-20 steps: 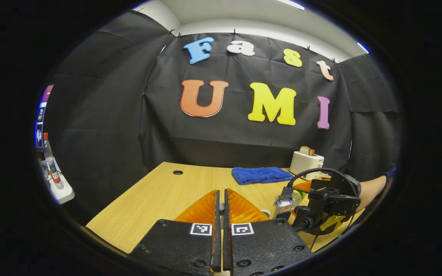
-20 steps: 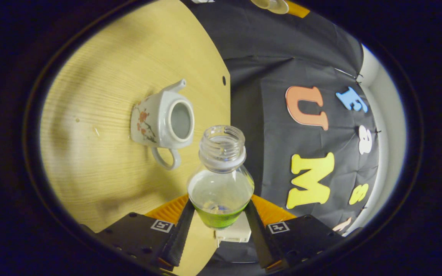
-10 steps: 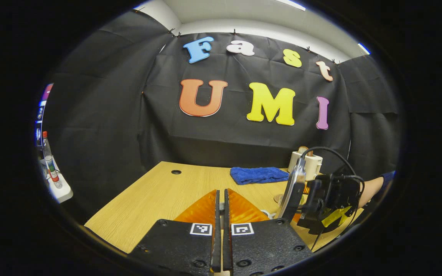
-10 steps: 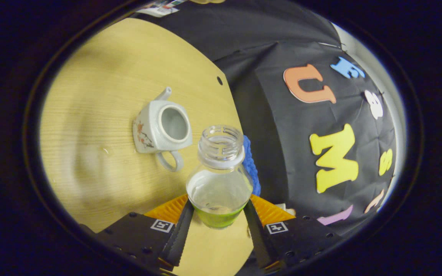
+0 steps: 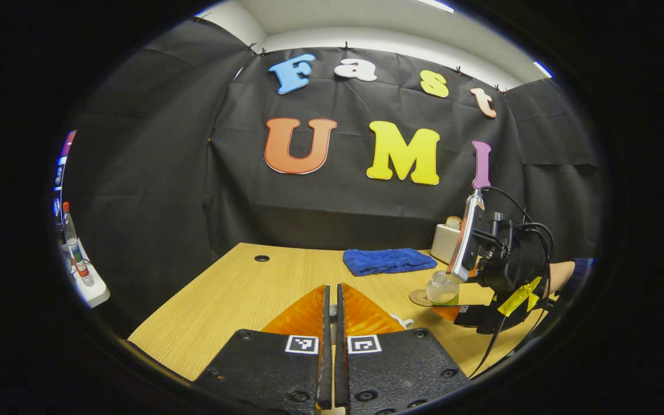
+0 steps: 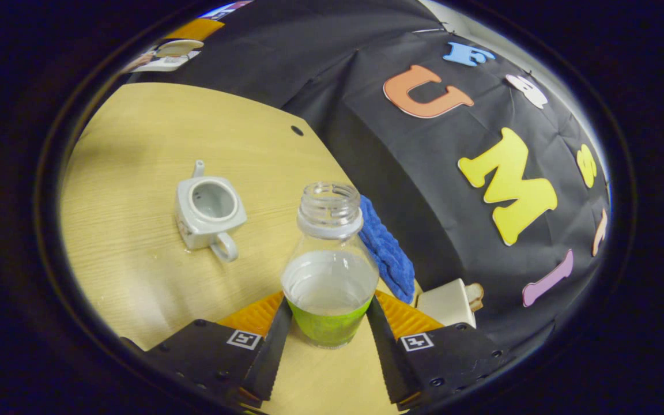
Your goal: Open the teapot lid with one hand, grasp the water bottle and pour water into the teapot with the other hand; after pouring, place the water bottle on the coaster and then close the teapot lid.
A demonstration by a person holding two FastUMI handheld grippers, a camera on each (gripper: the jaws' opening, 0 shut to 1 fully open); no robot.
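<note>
The white teapot (image 6: pixel 208 210) with a flower print stands lidless on the wooden table (image 6: pixel 130 253), its round mouth showing. My right gripper (image 6: pixel 329 302) is shut on the uncapped water bottle (image 6: pixel 329 271), which has a green label and is partly filled and nearly upright, to the right of the teapot. From the left gripper view the bottle (image 5: pixel 441 288) hangs right by the round coaster (image 5: pixel 420 298); contact cannot be told. My left gripper (image 5: pixel 332 302) is pressed shut, a small pale piece sits in the slit, and a white edge (image 5: pixel 404 322) peeks beside it.
A folded blue cloth (image 6: pixel 387 248) lies toward the back of the table, with a white toaster (image 6: pixel 447 302) holding a slice of bread to its right. A forearm (image 5: pixel 562 276) comes in behind the right gripper. A cable hole (image 5: pixel 261 258) sits in the far left corner.
The right gripper has swung the bottle from tilted over the teapot back toward upright and carried it right, to beside the coaster. The left gripper has stayed in place, still shut.
</note>
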